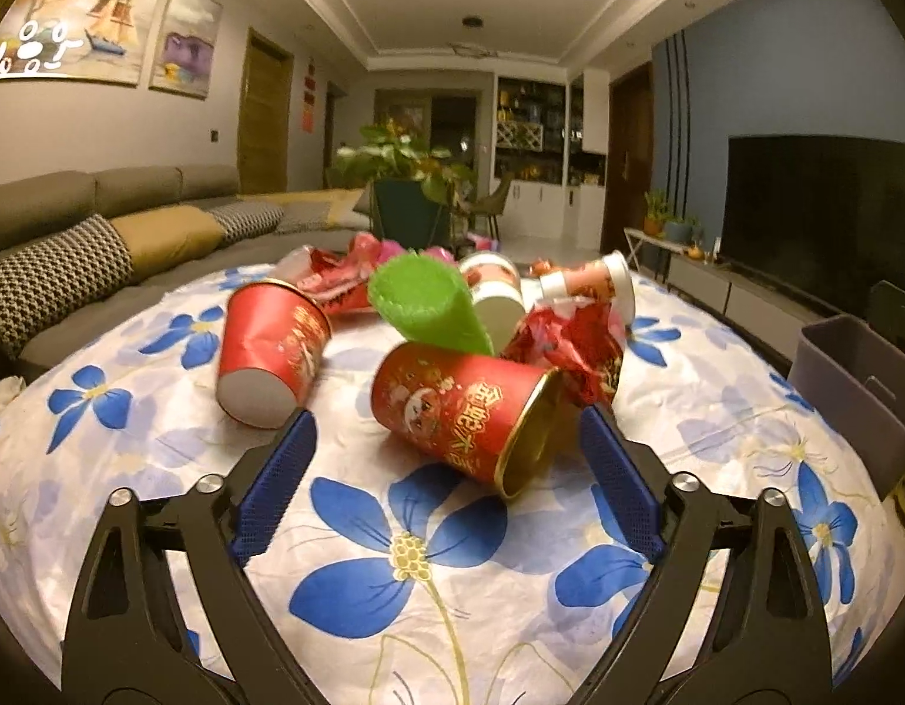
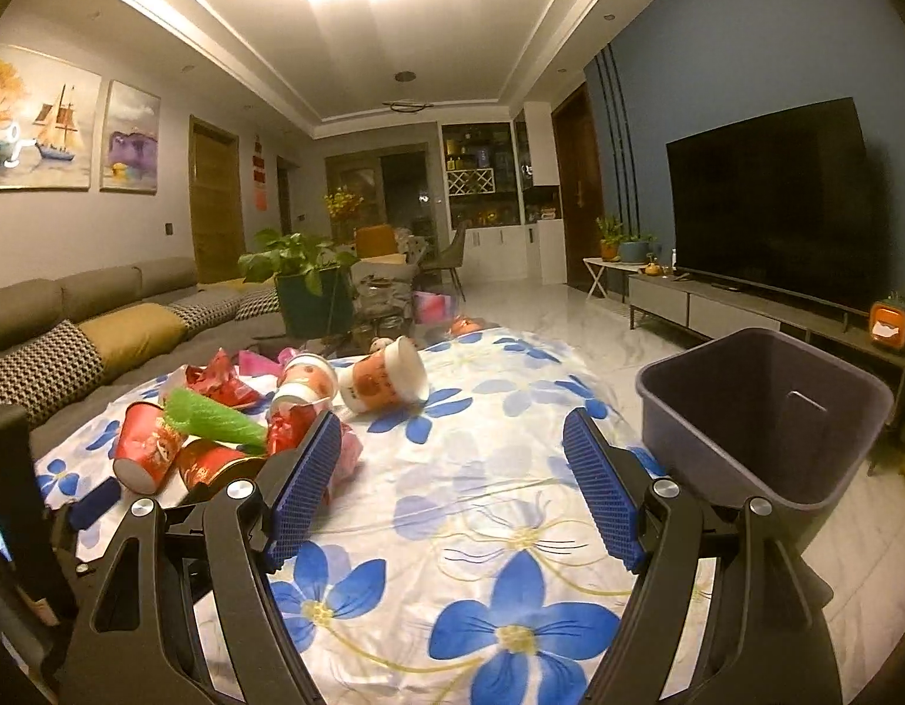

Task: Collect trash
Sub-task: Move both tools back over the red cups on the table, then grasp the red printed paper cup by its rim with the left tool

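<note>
A red paper cup [image 1: 461, 414] lies on its side on the flowered tablecloth [image 1: 394, 558], its gold rim toward me. My left gripper [image 1: 446, 429] is open, its blue pads on either side of that cup and not touching it. Behind it lie a second red cup [image 1: 270, 346], a green foam sleeve [image 1: 423, 302], crumpled red wrappers [image 1: 570, 346] and two white-topped cups [image 1: 593, 285]. My right gripper [image 2: 452, 432] is open over bare cloth, the same heap [image 2: 217, 429] to its left. A dark grey bin [image 2: 758, 417] stands at the table's right edge.
A grey sofa with cushions [image 1: 100, 241] runs along the left. A potted plant [image 1: 405, 176] stands beyond the table. A television [image 2: 770, 200] on a low cabinet lines the right wall. The bin's corner [image 1: 858, 382] shows at the right of the left wrist view.
</note>
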Action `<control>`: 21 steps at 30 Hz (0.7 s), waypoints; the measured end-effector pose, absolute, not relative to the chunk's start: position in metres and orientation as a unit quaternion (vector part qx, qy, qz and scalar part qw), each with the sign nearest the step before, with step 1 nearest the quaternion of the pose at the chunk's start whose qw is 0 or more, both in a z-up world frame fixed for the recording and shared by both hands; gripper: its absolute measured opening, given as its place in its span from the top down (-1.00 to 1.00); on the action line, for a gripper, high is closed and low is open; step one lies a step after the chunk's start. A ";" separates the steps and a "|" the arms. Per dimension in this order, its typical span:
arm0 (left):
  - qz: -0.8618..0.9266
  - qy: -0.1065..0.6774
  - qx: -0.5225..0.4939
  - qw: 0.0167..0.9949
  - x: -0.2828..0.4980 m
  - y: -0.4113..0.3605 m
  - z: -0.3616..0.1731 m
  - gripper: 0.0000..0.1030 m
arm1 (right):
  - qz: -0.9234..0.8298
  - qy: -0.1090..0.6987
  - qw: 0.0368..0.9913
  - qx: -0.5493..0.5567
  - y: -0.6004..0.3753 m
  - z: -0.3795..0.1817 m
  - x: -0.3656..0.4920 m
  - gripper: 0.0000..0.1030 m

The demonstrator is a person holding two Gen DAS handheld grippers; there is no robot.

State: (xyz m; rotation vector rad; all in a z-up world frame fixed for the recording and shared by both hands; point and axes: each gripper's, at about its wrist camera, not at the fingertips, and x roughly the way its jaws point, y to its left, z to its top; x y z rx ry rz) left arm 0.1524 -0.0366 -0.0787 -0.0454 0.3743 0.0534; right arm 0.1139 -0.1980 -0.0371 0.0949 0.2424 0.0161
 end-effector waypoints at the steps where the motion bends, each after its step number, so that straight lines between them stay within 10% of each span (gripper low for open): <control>1: 0.026 0.193 -0.022 0.981 0.156 -0.037 -0.079 -0.52 | 0.009 0.123 0.991 0.047 -0.196 -0.038 0.117 -0.48; 13: 0.015 0.243 -0.041 0.969 0.178 -0.023 -0.090 0.95 | 0.035 0.140 0.989 0.034 -0.170 -0.047 0.141 -0.48; 21: 0.000 0.228 -0.066 0.971 0.156 0.002 -0.082 0.95 | 0.043 0.155 0.986 0.033 -0.156 -0.054 0.161 -0.48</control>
